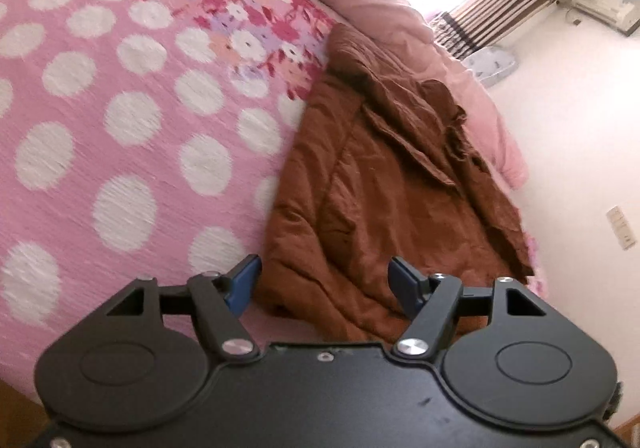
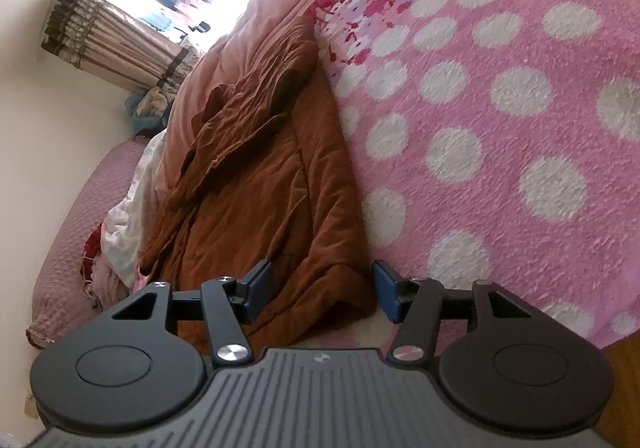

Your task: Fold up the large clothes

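Beside the pink quilt (image 1: 400, 16), on the bed (image 1: 120, 128), the brown garment (image 1: 360, 188) lies partly folded; both tools, left tool (image 1: 324, 282) and right tool (image 2: 320, 288), gape empty.

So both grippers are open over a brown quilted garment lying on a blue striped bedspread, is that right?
Not quite: the bedspread is pink with white dots, not blue striped, as both wrist views show. The left gripper and right gripper are open over the brown quilted garment.

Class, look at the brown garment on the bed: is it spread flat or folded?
Folded, loosely. The brown garment lies in a long strip on the pink dotted bedspread, with rumpled layers doubled over its top.
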Available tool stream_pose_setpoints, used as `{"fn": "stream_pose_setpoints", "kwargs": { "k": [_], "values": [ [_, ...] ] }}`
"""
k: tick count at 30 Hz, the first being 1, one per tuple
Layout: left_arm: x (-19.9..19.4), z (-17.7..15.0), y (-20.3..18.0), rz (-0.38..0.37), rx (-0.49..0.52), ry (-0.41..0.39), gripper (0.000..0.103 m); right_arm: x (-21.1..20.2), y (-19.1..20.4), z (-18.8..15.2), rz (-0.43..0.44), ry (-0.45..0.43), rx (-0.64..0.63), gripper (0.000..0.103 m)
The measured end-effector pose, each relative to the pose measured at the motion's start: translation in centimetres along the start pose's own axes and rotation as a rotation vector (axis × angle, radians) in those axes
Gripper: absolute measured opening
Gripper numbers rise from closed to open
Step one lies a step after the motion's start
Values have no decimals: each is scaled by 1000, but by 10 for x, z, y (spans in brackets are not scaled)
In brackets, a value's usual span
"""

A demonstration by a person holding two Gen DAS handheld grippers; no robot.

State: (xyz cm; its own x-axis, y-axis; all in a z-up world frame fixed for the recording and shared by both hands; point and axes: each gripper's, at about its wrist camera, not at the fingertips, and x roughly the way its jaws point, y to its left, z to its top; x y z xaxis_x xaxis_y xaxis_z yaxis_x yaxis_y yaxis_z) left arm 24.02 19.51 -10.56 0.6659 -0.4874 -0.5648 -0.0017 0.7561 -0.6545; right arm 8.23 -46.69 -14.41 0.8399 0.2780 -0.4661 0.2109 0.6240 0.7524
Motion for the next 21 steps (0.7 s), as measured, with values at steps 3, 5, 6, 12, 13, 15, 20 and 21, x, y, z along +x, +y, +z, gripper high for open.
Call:
{"fn": "stream_pose_setpoints", "kwargs": {
  "k": [3,5,6,12,13,15,20,21],
  "values": [
    [5,-2,-12,33,49,0,71,2,1,0,11,-2,-4,74],
    [10,-1,-18,35,65,8,70,4,2,0,13,-7,0,75],
    [12,0,-19,28,63,14,70,5,3,0,12,-7,-1,76],
    [15,3,-14,-1,22,6,68,8,12,0,-8,3,-49,77],
    [15,2,-13,-5,16,3,65,8,12,-1,-9,6,-55,76],
    [15,1,-12,-4,15,-5,64,7,12,-2,-21,-1,-58,64],
    [15,-1,-20,31,46,3,21,10,13,-7,-58,15,-91,22],
    [15,-1,-19,20,40,10,21,9,15,-7,-62,14,-98,19]
  ]
}}
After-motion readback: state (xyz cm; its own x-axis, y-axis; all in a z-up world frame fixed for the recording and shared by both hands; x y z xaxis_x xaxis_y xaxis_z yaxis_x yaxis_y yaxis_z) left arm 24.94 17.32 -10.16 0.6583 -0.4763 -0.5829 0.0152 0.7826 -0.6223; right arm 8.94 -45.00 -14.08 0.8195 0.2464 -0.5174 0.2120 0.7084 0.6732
